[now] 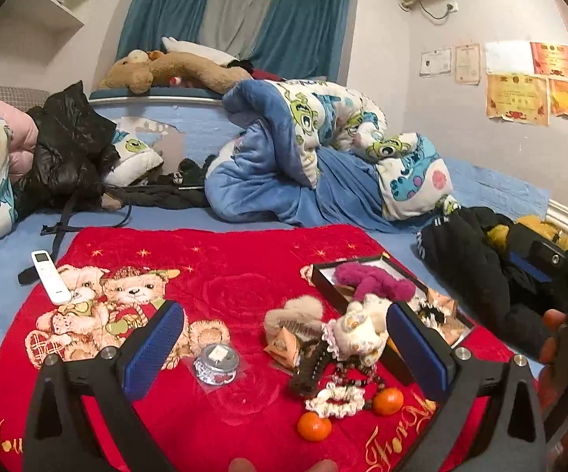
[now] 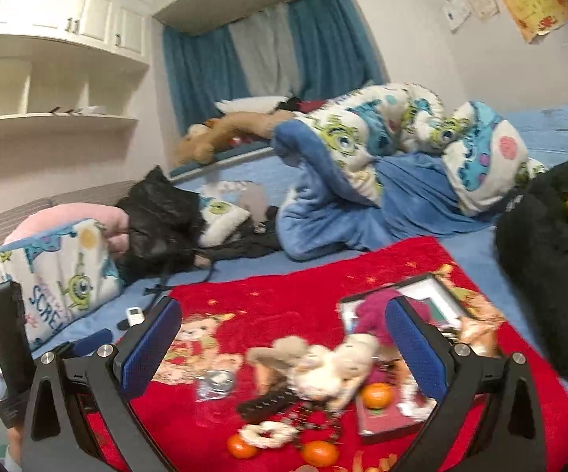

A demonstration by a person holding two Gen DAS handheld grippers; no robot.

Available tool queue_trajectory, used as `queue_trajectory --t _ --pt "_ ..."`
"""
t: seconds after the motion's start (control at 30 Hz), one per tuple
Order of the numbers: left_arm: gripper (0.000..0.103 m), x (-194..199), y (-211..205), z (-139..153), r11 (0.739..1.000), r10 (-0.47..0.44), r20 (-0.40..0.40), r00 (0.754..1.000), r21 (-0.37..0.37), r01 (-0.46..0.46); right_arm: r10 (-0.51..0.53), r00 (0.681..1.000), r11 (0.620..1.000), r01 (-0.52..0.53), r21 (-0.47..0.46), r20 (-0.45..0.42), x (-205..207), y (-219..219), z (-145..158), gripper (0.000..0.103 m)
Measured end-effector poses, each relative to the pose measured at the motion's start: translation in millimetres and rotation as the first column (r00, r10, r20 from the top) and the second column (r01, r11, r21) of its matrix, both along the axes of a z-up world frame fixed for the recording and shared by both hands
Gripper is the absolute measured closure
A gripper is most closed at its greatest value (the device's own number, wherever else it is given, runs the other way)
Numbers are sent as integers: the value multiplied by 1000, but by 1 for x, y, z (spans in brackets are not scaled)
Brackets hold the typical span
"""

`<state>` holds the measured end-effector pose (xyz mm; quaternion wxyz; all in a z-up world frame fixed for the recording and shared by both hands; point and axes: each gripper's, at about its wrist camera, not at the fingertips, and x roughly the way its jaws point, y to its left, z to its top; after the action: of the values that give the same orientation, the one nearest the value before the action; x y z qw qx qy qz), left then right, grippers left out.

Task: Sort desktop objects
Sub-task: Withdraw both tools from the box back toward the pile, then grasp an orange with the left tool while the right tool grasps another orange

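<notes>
Left wrist view: the left gripper [image 1: 284,338] has its fingers spread wide and holds nothing. Two oranges [image 1: 314,426] sit near the red blanket's [image 1: 225,275] front edge, beside the toy pile [image 1: 358,326].

Right wrist view: the right gripper [image 2: 284,338] is spread wide too, over the same pile [image 2: 323,365].

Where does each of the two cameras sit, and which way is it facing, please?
Left wrist: on the left tool, looking forward over the red blanket toward the curtains; a hand and the right tool's body show at right.
Right wrist: on the right tool, facing the same bed, tilted; the left tool's body shows at left.
Shared: the blanket, tangerines, the black tray, the white remote.
</notes>
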<state>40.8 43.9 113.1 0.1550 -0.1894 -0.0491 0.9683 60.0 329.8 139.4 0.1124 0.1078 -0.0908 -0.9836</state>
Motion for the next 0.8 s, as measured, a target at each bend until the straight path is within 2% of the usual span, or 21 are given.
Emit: queue_trajectory --t 0.13,0.27,0.37,0.43,0.5,0.53,0.63,0.73,0.8 --pt "0 1 12 -18 996 18 -17 1000 -88 -19 -20 1000 997 18 69 24 -10 -15 -24 0" --pt "0 -3 28 -48 985 73 6 997 -155 -71 -63 990 988 44 145 129 -26 -17 -56 0" --pt "0 -12 33 -74 986 73 90 993 -154 -59 -78 976 991 54 121 205 -31 -3 -85 0" --pt "0 -20 37 -86 987 71 144 987 -151 -48 -104 960 993 87 76 262 -34 12 -104 0" --pt "0 -24 43 -97 988 50 183 982 -152 -22 -91 944 996 94 6 317 -34 26 -119 0" --pt "0 -26 46 -101 989 44 202 978 -147 -14 -80 937 996 85 1 339 -34 28 -124 0" --pt "0 -31 56 -116 989 21 249 968 -146 17 -81 929 996 61 68 360 -35 25 -135 0" --pt "0 -35 65 -128 986 8 285 959 -162 40 -24 918 998 2 55 395 -38 20 -147 0" --pt "0 -39 70 -134 983 2 311 950 -177 56 -34 912 997 0 82 408 -41 15 -153 0"
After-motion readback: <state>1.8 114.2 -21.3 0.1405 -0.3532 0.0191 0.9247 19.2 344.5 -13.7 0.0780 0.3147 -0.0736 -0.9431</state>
